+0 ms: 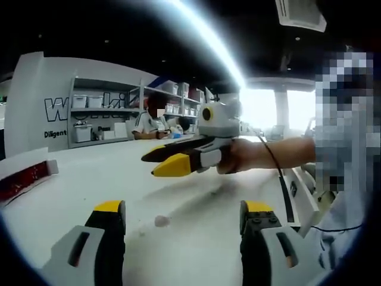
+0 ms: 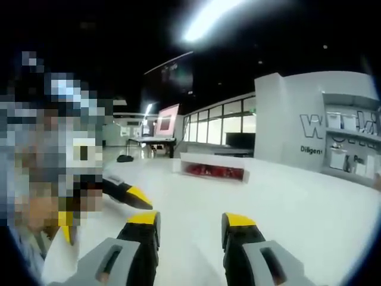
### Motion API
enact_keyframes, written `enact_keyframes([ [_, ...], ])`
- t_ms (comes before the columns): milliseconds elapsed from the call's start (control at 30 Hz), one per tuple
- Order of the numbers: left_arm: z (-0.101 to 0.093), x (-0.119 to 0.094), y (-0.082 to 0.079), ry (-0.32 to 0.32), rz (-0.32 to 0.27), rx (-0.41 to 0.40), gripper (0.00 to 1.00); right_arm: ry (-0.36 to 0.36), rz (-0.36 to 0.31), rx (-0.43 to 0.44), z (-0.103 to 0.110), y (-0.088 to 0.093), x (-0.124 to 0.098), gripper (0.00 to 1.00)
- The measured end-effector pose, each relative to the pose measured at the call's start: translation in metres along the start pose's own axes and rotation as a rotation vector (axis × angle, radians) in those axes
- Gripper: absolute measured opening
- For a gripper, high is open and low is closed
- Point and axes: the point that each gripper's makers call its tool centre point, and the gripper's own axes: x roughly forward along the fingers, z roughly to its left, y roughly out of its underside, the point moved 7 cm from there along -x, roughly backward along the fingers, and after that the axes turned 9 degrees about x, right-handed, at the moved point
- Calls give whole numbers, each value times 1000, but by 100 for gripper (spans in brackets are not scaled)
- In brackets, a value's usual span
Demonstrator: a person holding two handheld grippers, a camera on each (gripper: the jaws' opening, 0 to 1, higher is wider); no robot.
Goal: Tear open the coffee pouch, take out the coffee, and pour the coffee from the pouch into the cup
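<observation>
Hovering grippers: left gripper wide open, empty; right gripper open, empty, above white table.
Risk: no pouch or cup visible; reaching blind could miss.
Crumb: small scrap on table.

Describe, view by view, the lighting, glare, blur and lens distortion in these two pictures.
Left gripper view: a ceiling light strip smears into a glaring arc, windows blow out white, the white table bends with the fisheye, and the right gripper casts a soft shadow. Right gripper view: dark ceiling, one overexposed light, soft overall focus, curved wall.
</observation>
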Motion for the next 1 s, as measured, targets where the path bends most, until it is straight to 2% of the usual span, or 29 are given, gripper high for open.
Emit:
enact_keyframes([
  [1000,0,0,0,2,-1,3,80,8,9,-8,-2,1,10,42],
])
